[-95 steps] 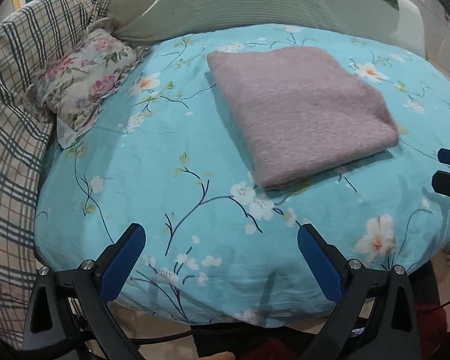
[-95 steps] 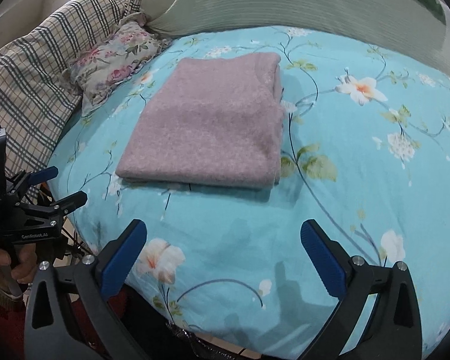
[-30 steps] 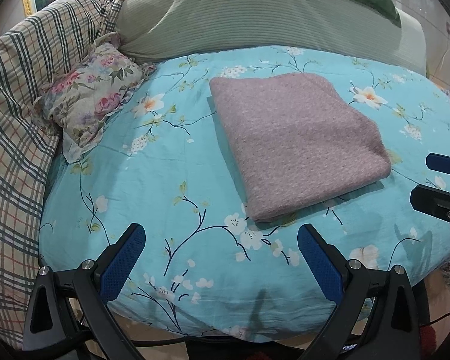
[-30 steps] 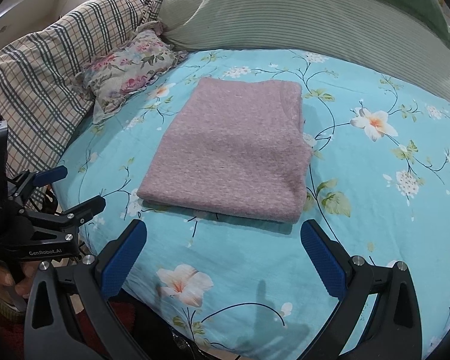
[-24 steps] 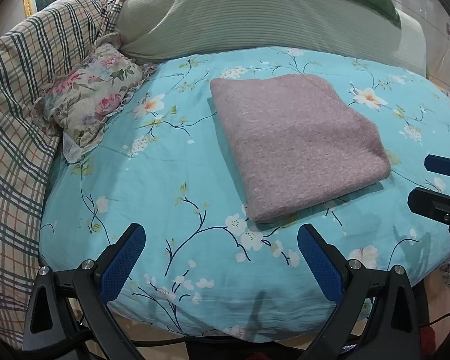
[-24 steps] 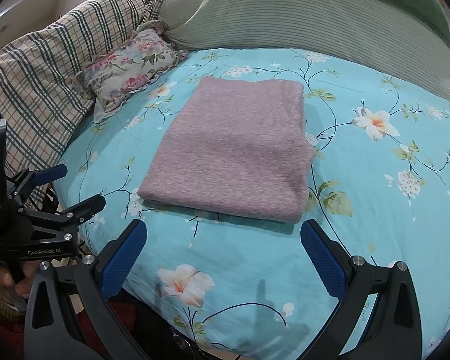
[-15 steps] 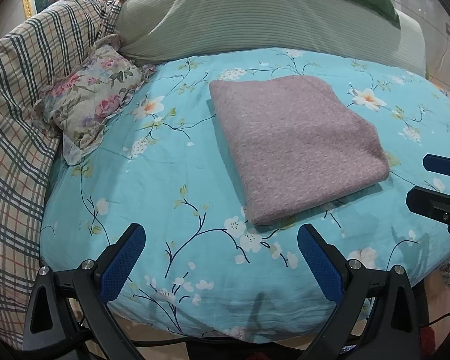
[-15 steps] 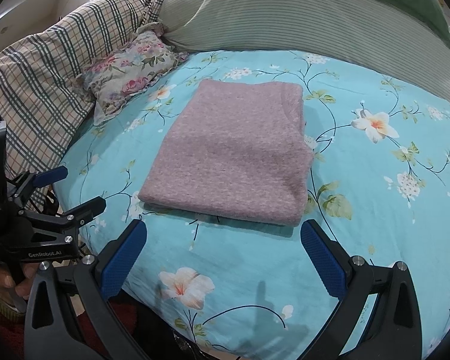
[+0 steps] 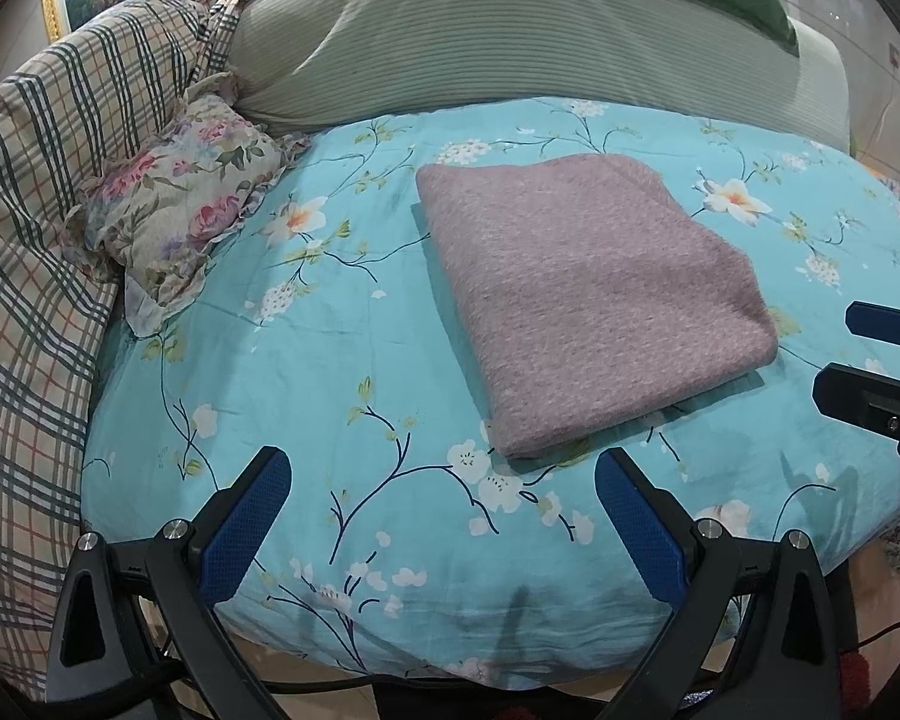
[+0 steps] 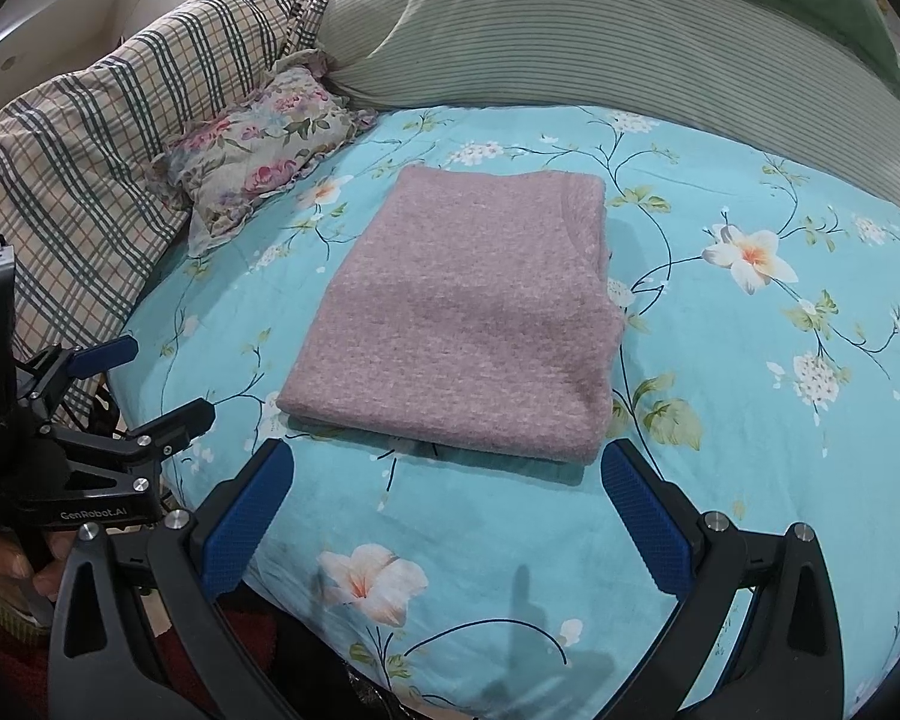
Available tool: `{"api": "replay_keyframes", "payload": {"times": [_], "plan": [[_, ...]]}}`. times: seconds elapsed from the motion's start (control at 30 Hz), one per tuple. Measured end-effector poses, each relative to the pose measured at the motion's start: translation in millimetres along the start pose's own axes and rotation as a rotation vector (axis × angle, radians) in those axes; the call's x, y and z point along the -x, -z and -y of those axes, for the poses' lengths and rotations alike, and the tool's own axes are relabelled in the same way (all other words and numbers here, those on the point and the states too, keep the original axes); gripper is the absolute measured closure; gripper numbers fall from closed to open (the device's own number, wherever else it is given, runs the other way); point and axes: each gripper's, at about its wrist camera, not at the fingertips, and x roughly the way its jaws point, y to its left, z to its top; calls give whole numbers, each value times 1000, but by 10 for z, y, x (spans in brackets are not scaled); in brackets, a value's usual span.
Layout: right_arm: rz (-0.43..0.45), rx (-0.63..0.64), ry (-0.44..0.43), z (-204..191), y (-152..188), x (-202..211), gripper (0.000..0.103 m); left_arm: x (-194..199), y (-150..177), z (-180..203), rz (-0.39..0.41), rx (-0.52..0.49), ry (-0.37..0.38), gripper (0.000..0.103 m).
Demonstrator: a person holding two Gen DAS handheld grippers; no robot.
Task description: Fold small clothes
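Folded mauve garment [image 9: 588,294] lies flat on the floral bed sheet [image 9: 342,372], just ahead of both sets of jaws, touching neither. Left gripper [image 9: 444,522]: jaws spread wide, empty. Right gripper [image 10: 447,510]: jaws spread wide too, empty, garment's near edge centred btwn them. Floral cushion [image 9: 180,204] well off to the left.

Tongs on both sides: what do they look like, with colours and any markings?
The left tongs and the right tongs match: black angular frames with silver bolts, each finger faced with a blue textured pad. In the right wrist view, the left unit's black body reads "GenRobot.AI" in white. Black cables run beneath the left tongs.
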Motion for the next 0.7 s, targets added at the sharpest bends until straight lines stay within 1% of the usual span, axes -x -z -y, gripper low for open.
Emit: {"api": "replay_keyframes", "payload": {"times": [0.7], "plan": [[-3,4,-4,3,-11,-21,1,-18,-8,-20,1,5,6,1]]}}
